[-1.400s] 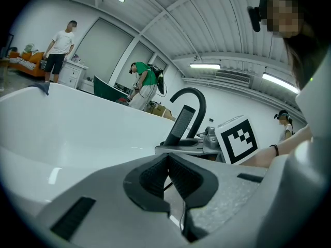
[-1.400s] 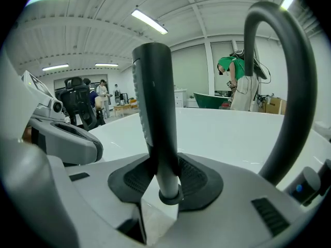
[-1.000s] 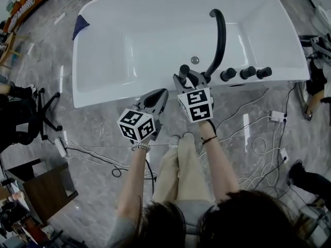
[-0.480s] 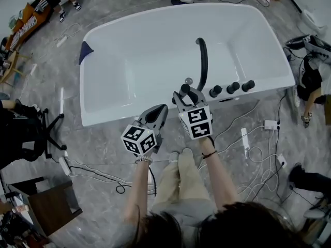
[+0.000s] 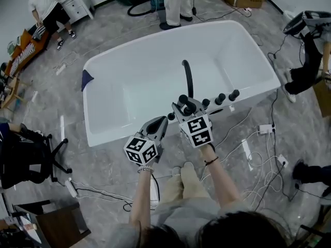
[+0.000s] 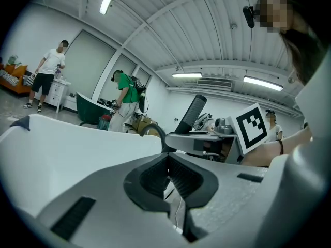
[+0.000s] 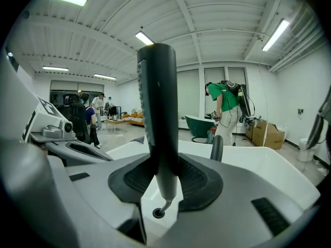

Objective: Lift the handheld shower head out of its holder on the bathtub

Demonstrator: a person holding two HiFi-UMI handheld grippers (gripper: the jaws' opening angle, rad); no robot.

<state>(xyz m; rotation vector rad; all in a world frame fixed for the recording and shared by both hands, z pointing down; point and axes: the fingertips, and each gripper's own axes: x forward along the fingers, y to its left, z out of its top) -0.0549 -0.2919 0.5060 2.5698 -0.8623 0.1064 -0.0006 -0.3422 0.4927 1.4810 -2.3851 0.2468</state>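
1. The right gripper (image 7: 164, 179) is clamped on the shower head (image 7: 158, 112), which stands upright with its tip just above the holder (image 7: 157, 213) on the bathtub (image 5: 155, 46) rim.
2. The hose (image 7: 165, 205) runs down into that hole; its drag could pull the smooth handle through the pads.
3. The left gripper (image 6: 168, 172), jaws together and empty, is not placed to catch it.

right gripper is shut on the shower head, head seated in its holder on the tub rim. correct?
Not seated. The right gripper view shows the right gripper shut on the shower head, but its tapered lower end hangs clear above the holder. Only the thin hose runs down into the hole. The grip is as you said.
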